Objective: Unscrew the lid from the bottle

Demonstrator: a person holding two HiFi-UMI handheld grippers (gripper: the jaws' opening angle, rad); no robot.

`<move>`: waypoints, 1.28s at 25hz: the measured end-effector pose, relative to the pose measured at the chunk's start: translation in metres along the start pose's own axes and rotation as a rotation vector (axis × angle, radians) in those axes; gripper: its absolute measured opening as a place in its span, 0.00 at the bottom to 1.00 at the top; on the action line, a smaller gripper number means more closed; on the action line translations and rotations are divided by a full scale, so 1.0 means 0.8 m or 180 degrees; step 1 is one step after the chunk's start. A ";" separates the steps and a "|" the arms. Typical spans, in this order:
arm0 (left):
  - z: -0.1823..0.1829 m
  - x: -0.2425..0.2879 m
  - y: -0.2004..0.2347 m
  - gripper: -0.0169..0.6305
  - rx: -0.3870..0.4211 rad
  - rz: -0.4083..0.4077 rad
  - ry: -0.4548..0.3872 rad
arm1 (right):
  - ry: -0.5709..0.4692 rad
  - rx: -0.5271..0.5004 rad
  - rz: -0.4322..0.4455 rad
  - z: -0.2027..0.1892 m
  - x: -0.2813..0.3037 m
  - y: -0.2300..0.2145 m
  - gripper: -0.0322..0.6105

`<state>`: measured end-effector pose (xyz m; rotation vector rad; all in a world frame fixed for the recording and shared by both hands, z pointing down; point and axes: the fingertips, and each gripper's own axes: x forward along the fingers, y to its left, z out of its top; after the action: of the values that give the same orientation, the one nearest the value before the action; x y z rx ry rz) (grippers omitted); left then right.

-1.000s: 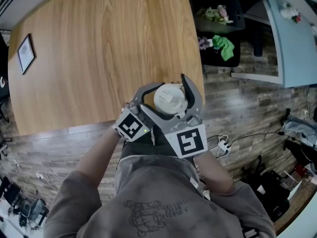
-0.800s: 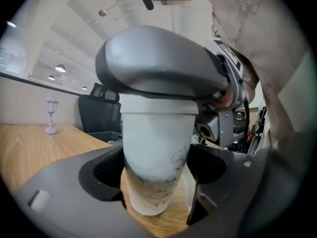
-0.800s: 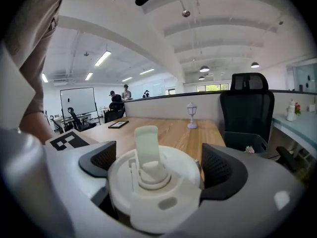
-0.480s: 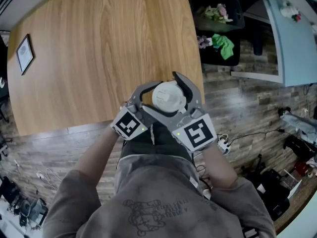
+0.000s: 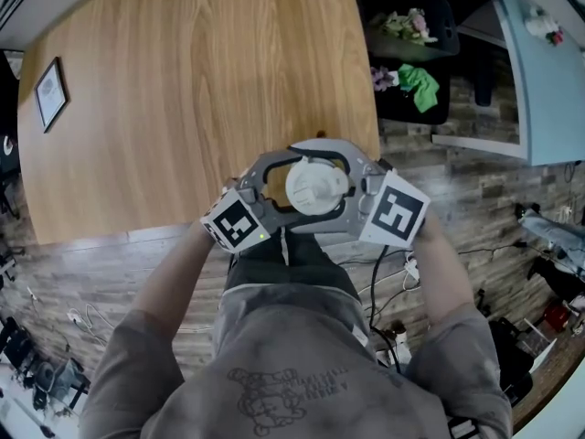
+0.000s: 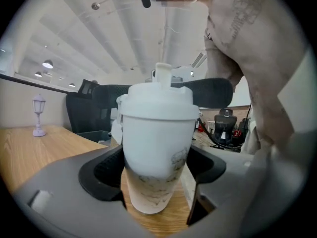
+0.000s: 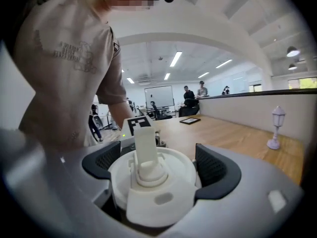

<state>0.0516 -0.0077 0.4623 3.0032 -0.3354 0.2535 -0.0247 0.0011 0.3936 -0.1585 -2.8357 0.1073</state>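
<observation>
The white bottle [image 6: 156, 148] is being held upright at the near edge of the wooden surface [image 5: 183, 90], just below the head view's centre. Its body is being clamped by the left claw [image 6: 154, 171], set wide. Its lid [image 7: 151, 180] is being gripped by the right claw [image 7: 158, 167], whose jaws have just been closing onto it.

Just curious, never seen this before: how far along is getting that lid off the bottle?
Done: the left gripper clamps the bottle by its body. In hand: the right gripper's fingers have just been closing on the lid. Left: the lid still sits on the bottle, so it needs unscrewing.
</observation>
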 end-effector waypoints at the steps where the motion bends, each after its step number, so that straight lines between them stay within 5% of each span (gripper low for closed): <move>1: -0.002 0.000 -0.001 0.63 0.0026 -0.0052 0.0047 | 0.0045 -0.0017 0.0101 -0.002 0.000 0.002 0.81; 5: -0.008 0.001 -0.001 0.63 0.0068 -0.0125 0.0183 | 0.0156 -0.0006 0.0158 -0.007 -0.001 0.003 0.81; 13: -0.011 0.001 0.003 0.63 -0.0016 -0.0020 0.0274 | 0.0083 -0.0011 -0.0325 0.003 -0.005 -0.010 0.81; 19: -0.012 -0.014 0.009 0.68 -0.0146 0.0151 0.0381 | -0.0183 0.0414 -0.0672 0.034 -0.021 -0.021 0.81; 32: 0.053 -0.079 0.026 0.73 -0.0298 0.0624 0.0389 | -0.0538 0.0458 -0.1273 0.118 -0.085 -0.046 0.81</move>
<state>-0.0074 -0.0198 0.4116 2.8481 -0.6116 0.4239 0.0081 -0.0487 0.2869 0.4672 -2.9465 0.2457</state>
